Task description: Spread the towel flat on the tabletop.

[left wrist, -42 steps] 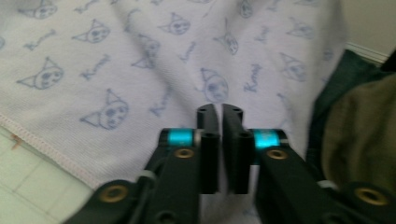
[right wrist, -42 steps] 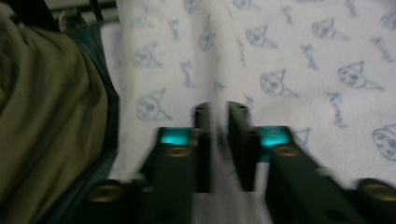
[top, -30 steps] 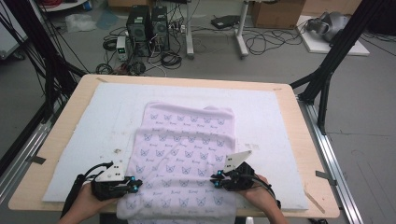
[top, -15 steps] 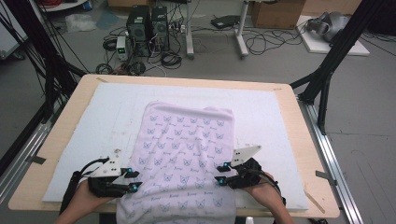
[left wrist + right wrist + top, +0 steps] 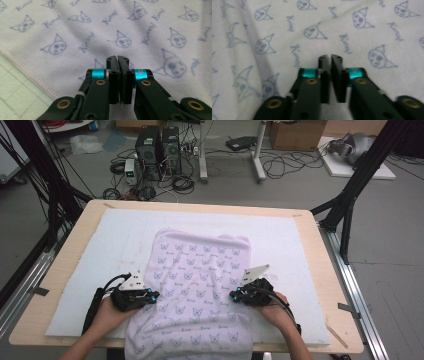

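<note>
**Both grippers closed over a printed towel**

The left gripper (image 5: 152,295) sits at the towel's (image 5: 200,285) left edge, jaws just snapped together with no cloth between them; the hem runs just left of its fingers (image 5: 114,72). The towel spreads between the two grippers across a white foam mat (image 5: 90,270) on a wooden table (image 5: 330,270). The right gripper (image 5: 233,296), at the right edge, has likewise just closed on nothing. Beyond the table, computer towers (image 5: 157,145) and cables litter a grey floor (image 5: 390,220).
</note>
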Motion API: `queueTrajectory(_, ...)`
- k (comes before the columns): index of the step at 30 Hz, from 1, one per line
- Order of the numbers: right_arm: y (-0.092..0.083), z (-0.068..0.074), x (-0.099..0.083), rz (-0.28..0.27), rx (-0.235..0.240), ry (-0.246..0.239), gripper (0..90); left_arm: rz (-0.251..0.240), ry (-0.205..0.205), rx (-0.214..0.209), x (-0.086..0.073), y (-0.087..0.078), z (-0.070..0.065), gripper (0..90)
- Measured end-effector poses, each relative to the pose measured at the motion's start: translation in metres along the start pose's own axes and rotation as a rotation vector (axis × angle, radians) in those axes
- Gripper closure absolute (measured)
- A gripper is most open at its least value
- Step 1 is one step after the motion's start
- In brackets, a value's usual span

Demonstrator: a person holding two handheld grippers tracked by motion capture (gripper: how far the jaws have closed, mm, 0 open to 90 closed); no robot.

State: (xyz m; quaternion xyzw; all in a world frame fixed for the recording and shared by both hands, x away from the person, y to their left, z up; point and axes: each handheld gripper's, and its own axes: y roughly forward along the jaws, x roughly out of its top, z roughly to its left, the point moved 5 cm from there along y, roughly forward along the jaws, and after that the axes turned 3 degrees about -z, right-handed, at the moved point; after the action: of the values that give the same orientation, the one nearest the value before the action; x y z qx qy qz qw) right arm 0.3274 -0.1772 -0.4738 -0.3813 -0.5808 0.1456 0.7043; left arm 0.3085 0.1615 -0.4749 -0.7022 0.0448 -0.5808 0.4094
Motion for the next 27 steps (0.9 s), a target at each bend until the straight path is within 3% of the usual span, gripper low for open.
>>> queueTrajectory(1, 0.0, -0.001, 0.001, 0.007, -0.006, -0.001, 88.4, 0.003, 0.01, 0.028, 0.002, 0.001, 0.002, 88.1)
queueTrajectory(3, 0.0, -0.007, 0.005, 0.015, -0.063, -0.021, 88.8, -0.006, 0.0, 0.061, 0.004, 0.002, 0.009, 88.3)
queueTrajectory(5, -0.002, -0.017, 0.01, 0.006, -0.12, -0.014, 88.9, -0.019, -0.017, 0.107, 0.009, 0.004, 0.019, 88.3)
queueTrajectory(7, -0.004, -0.027, 0.014, -0.005, -0.173, -0.006, 88.9, -0.035, -0.042, 0.13, 0.013, 0.008, 0.029, 88.3)
queueTrajectory(8, -0.005, -0.034, 0.016, -0.035, -0.193, 0.022, 88.3, -0.04, -0.055, 0.134, 0.014, 0.01, 0.031, 88.2)
queueTrajectory(10, -0.005, -0.04, 0.016, -0.051, -0.186, 0.051, 82.5, -0.048, -0.068, 0.156, 0.015, 0.009, 0.035, 85.3)
queueTrajectory(11, -0.006, -0.04, 0.016, -0.057, -0.192, 0.049, 75.3, -0.051, -0.074, 0.16, 0.015, 0.007, 0.035, 79.9)
queueTrajectory(12, -0.008, -0.039, 0.015, -0.064, -0.188, 0.056, 73.6, -0.057, -0.073, 0.161, 0.014, 0.004, 0.035, 76.8)
queueTrajectory(14, -0.017, -0.032, 0.016, -0.073, -0.186, 0.042, 69.4, -0.078, -0.063, 0.145, 0.013, -0.008, 0.032, 70.8)
queueTrajectory(16, -0.029, -0.015, 0.019, -0.11, -0.188, -0.002, 66.5, -0.098, -0.048, 0.141, 0.012, -0.022, 0.024, 66.0)
queueTrajectory(21, -0.04, 0.023, 0.012, -0.141, -0.132, -0.076, 62.6, -0.15, -0.007, 0.089, 0.007, -0.048, -0.005, 56.4)
queueTrajectory(24, -0.034, 0.039, 0.0, -0.117, -0.068, -0.088, 60.0, -0.154, 0.027, 0.015, 0.005, -0.047, -0.019, 55.6)
queueTrajectory(27, -0.025, 0.042, -0.009, -0.087, -0.033, -0.076, 57.8, -0.1, 0.045, -0.042, -0.002, -0.034, -0.025, 55.4)
